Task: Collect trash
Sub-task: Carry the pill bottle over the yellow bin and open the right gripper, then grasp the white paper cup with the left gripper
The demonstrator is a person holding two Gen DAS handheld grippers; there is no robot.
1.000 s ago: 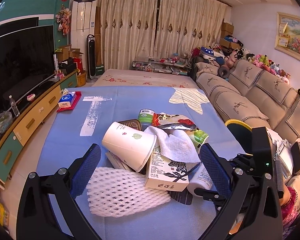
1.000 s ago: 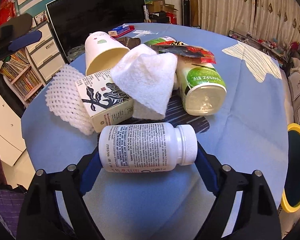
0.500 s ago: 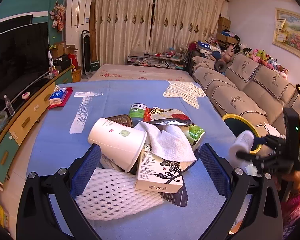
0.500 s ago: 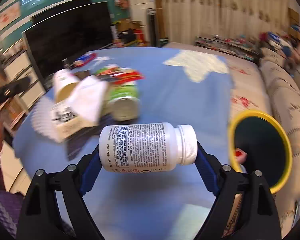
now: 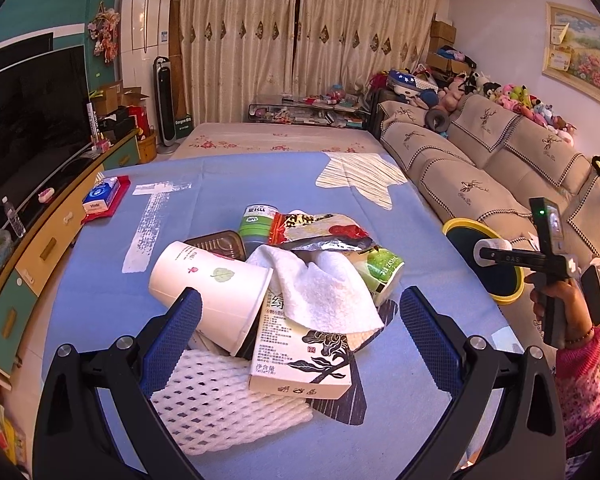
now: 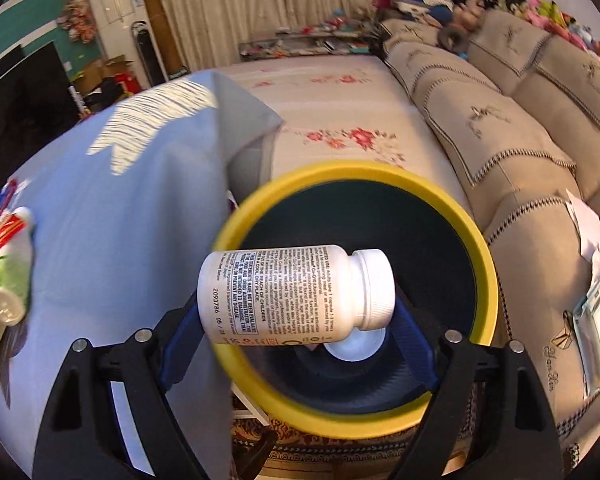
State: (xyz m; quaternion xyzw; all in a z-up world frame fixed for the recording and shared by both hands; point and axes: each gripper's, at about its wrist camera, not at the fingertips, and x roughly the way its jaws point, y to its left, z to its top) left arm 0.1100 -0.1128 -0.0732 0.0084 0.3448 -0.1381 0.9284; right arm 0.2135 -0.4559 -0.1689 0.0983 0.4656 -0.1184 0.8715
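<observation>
My right gripper (image 6: 296,312) is shut on a white pill bottle (image 6: 292,292) and holds it sideways over the mouth of the yellow-rimmed bin (image 6: 356,178). From the left wrist view the right gripper (image 5: 496,255) hangs over that bin (image 5: 512,298) beside the table. My left gripper (image 5: 300,320) is open and empty, its fingers either side of the trash pile: a paper cup (image 5: 212,280), a white towel (image 5: 320,284), a printed carton (image 5: 300,356), white foam netting (image 5: 220,404), a green can (image 5: 258,224) and a red snack wrapper (image 5: 320,232).
The blue-clothed table (image 5: 180,216) holds a tissue pack on a red tray (image 5: 102,198) at far left. A beige sofa (image 5: 480,176) runs along the right. A TV and cabinet (image 5: 28,128) stand at left. Something white lies in the bin's bottom (image 6: 354,346).
My right gripper lifted the pill bottle off the table and swung it right, from beside the pile to over the bin. My left gripper moved slightly closer to the pile.
</observation>
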